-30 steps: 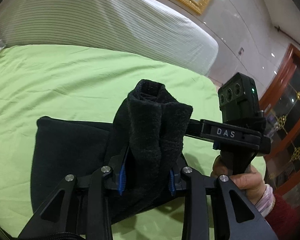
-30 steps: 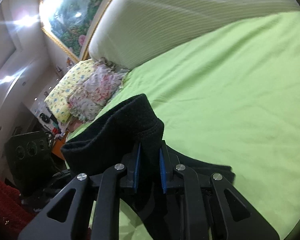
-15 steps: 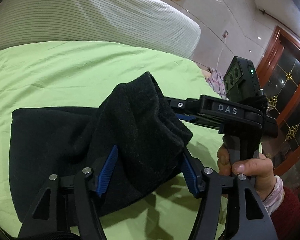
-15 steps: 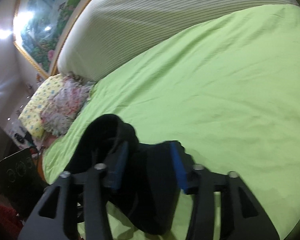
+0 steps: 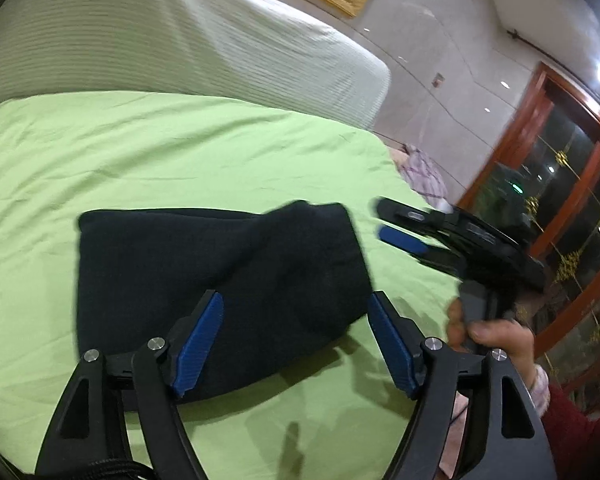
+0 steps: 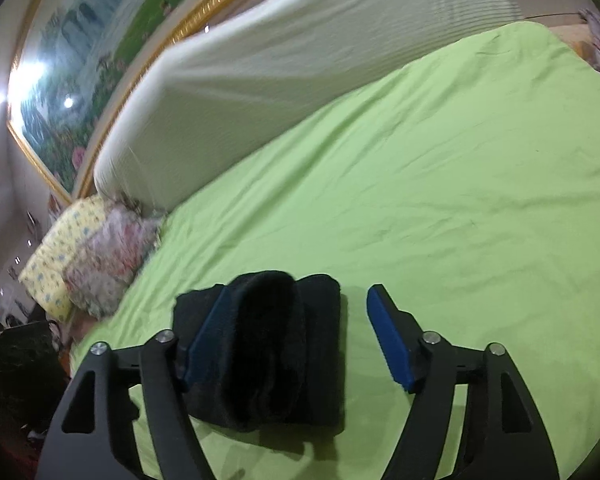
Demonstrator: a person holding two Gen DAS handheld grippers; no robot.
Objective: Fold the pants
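The black pants (image 5: pixel 220 280) lie folded in a compact bundle on the green bed sheet (image 5: pixel 180 152). My left gripper (image 5: pixel 296 340) is open, its blue pads just above the bundle's near edge, holding nothing. The right gripper (image 5: pixel 396 224) shows in the left wrist view, open, just right of the bundle. In the right wrist view the folded pants (image 6: pixel 268 352) lie on the sheet (image 6: pixel 420 200) with my right gripper (image 6: pixel 300 340) open over their near end, the left pad against the cloth and the right pad clear of it.
A long white striped bolster (image 5: pixel 180 40) runs along the far side of the bed. Floral pillows (image 6: pixel 88 260) lie off the bed's corner. A wooden glass-door cabinet (image 5: pixel 560 200) stands to the right. A framed painting (image 6: pixel 100 40) hangs on the wall.
Both grippers opened and let go of the pants edge they were holding up. The lifted fold dropped onto the bundle, and both grippers drew back.
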